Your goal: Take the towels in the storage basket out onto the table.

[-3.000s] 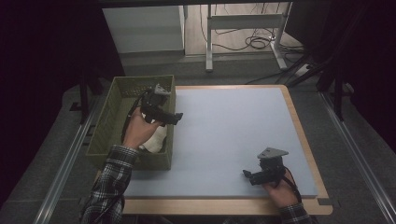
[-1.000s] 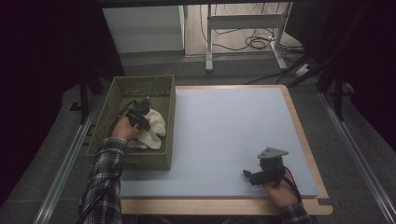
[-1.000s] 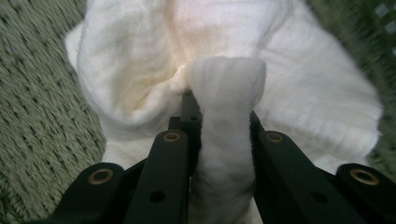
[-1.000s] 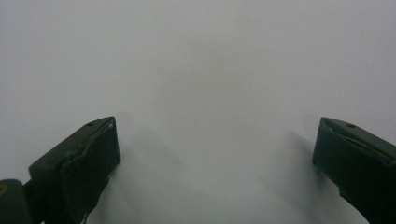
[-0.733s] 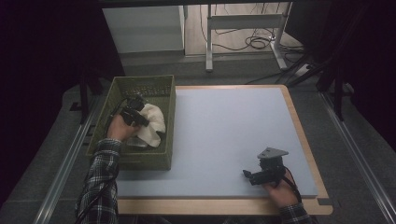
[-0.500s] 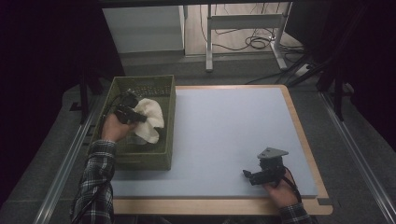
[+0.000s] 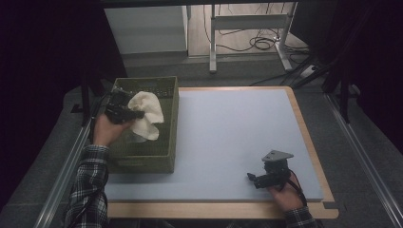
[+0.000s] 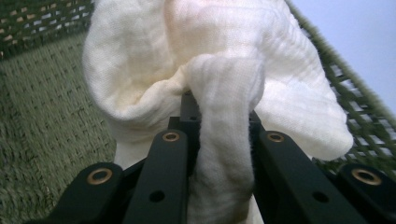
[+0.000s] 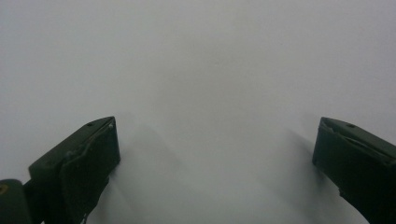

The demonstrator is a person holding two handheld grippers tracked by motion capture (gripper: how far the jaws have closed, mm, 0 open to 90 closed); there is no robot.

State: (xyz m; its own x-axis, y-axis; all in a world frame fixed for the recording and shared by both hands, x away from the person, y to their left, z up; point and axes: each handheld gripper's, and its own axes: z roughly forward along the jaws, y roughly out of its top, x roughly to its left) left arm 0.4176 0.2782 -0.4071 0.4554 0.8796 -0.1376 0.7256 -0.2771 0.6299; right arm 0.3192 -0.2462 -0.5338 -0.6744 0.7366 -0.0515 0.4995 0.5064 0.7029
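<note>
Left gripper [image 7: 135, 114] sits over the green basket [image 7: 167, 142] at the left side of the table [image 7: 228, 137], held in the person's left hand [image 7: 107, 130]. Its 2 black jaws are clamped on a bunched fold of the white cloth [image 7: 146, 114]. In the left gripper view the cloth [image 8: 219, 93] is pinched between the jaws, a thick roll of it running down between them, the rest ballooning out above and to both sides. Cloth hangs clear above the basket floor [image 8: 51, 121]; woven green mesh of the basket wall [image 8: 359, 107] lies behind it on the right. From the high view, the cloth's lower end droops inside the basket, near its right wall; whether it touches the bottom cannot be told.

Right gripper [image 7: 250, 177] lies low over the table near the front right edge, held in the right hand [image 7: 285, 194], grey 3-cornered plate [image 7: 277, 156] on top. In the right gripper view its jaws stand wide apart with nothing between them, bare pale table surface [image 9: 210, 93] ahead.

The 2 grippers are well apart. Plaid sleeve [image 7: 88, 185] on the left forearm.
</note>
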